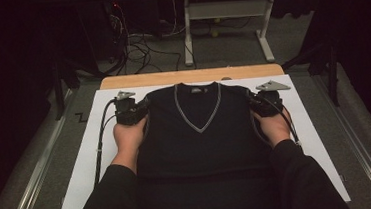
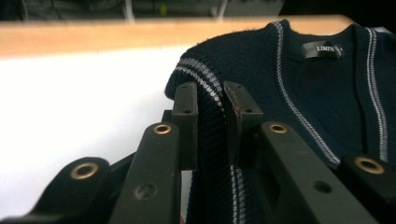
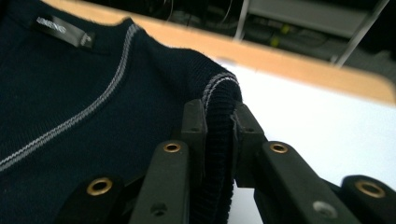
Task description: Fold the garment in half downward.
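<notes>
A dark navy sleeveless V-neck sweater vest (image 1: 196, 134) with grey striped trim lies flat on a white board (image 1: 87, 157), collar at the far side. My left gripper (image 1: 133, 111) is at its left armhole, shut on the ribbed armhole edge (image 2: 210, 116) between both jaws. My right gripper (image 1: 263, 103) is at the right armhole, shut on that ribbed edge (image 3: 219, 116). The neck label (image 2: 322, 49) shows inside the collar.
The white board rests on a wooden table (image 1: 191, 76) whose far edge shows beyond the collar. Metal rails (image 1: 38, 166) run along both sides. Beyond the table are a white desk frame (image 1: 227, 26) and loose cables (image 1: 139, 48) on the floor.
</notes>
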`<state>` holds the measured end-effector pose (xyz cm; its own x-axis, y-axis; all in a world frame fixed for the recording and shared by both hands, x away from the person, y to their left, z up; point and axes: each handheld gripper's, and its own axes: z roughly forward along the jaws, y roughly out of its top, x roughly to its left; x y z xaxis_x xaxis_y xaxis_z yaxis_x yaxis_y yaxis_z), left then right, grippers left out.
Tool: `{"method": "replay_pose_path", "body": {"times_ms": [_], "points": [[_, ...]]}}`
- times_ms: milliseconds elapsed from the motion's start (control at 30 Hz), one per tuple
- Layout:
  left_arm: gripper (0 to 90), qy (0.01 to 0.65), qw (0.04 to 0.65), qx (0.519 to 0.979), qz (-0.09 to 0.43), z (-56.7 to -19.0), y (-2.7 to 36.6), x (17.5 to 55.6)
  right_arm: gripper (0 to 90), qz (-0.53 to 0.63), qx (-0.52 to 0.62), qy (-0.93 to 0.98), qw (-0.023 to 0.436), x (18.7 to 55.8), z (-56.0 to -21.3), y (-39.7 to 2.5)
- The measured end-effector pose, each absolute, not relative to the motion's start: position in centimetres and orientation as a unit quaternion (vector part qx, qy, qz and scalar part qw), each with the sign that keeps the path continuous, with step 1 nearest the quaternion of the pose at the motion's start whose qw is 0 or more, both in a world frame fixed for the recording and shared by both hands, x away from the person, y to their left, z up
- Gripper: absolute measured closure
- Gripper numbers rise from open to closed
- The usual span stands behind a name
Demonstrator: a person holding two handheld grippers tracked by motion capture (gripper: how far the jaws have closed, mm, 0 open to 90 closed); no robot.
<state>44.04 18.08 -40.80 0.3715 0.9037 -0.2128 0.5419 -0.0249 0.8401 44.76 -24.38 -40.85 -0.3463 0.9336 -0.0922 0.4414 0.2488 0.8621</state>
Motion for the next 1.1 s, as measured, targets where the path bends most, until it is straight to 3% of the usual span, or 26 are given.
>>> {"method": "replay_pose_path", "body": {"times_ms": [233, 400, 767, 1100], "points": [[73.0, 0.506, 0.496, 0.668, 0.227, -37.7, 18.8, 43.8, 79.4, 0.409, 0.456, 0.713, 0.341, 44.4, -37.2, -24.8], [72.9, 0.5, 0.514, 0.663, 0.214, -36.2, 19.0, 43.8, 79.3, 0.426, 0.442, 0.704, 0.358, 43.9, -34.8, -24.8], [72.7, 0.507, 0.463, 0.702, 0.191, -37.5, 20.1, 42.8, 79.3, 0.424, 0.432, 0.718, 0.342, 42.6, -35.5, -24.8], [72.7, 0.475, 0.465, 0.728, 0.168, -39.8, 20.6, 39.1, 79.4, 0.43, 0.413, 0.735, 0.323, 38.8, -37.9, -25.2]]}}
